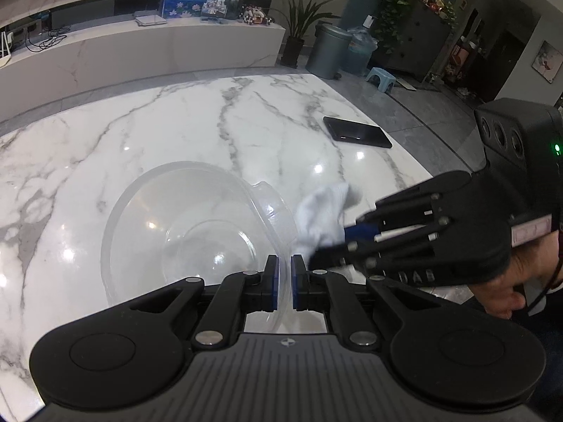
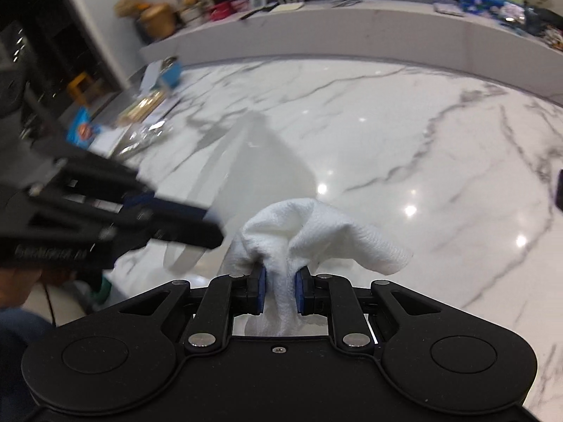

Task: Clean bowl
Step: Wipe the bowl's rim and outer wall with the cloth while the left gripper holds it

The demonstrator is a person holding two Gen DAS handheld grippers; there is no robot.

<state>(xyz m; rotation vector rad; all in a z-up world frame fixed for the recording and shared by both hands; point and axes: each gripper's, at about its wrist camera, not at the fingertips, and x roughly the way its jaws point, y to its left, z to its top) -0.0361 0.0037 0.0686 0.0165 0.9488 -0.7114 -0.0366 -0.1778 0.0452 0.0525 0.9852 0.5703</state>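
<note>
A clear plastic bowl (image 1: 183,232) hangs tilted over the white marble table (image 1: 176,123), its opening facing the left wrist camera. My left gripper (image 1: 285,263) is shut on the bowl's near rim. A white cloth (image 1: 322,219) presses against the bowl's outer right side, pinched in my right gripper (image 1: 346,235), which reaches in from the right. In the right wrist view the cloth (image 2: 316,232) bunches between the blue pads of my right gripper (image 2: 280,290). There the bowl (image 2: 257,165) is a blurred clear shape to the upper left, with the left gripper (image 2: 190,227) on its rim.
A black phone (image 1: 357,132) lies near the table's right edge. Packets and a blue box (image 2: 169,74) crowd the table's far left corner in the right wrist view. A hand (image 1: 510,281) holds the right gripper. A marble counter, plants and a bin stand beyond the table.
</note>
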